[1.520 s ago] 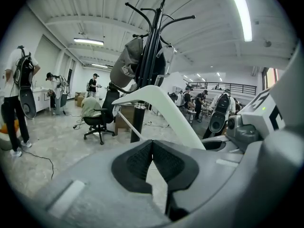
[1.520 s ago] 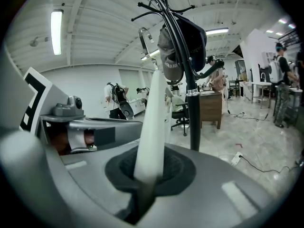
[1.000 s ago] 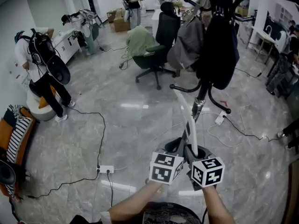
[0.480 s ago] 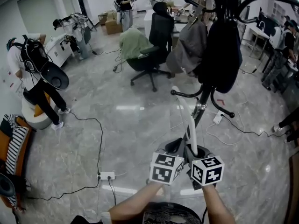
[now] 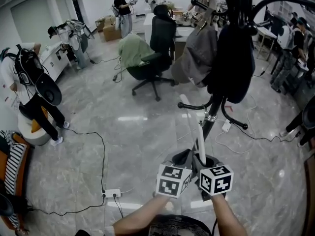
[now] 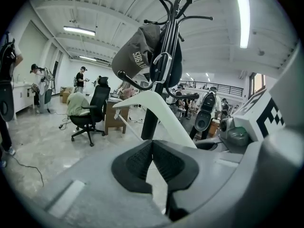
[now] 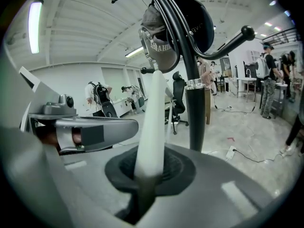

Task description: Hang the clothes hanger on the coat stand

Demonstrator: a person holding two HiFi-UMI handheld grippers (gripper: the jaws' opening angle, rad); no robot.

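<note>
A white clothes hanger rises from my right gripper, which is shut on one of its arms near the bottom centre of the head view. In the right gripper view the white arm stands straight up out of the pads. Its top end is beside a lower curved arm of the black coat stand. My left gripper is close beside the right one, its pads together, with the hanger just beyond them. The stand's pole is right ahead.
A black bag and a grey garment hang on the stand. An office chair with a green garment stands behind. A power strip and cables lie on the floor at the left. People stand around the room.
Both grippers have carried the hanger closer to the coat stand. The hanger's top end now reaches the stand's lower curved arm. Both grips look unchanged.
</note>
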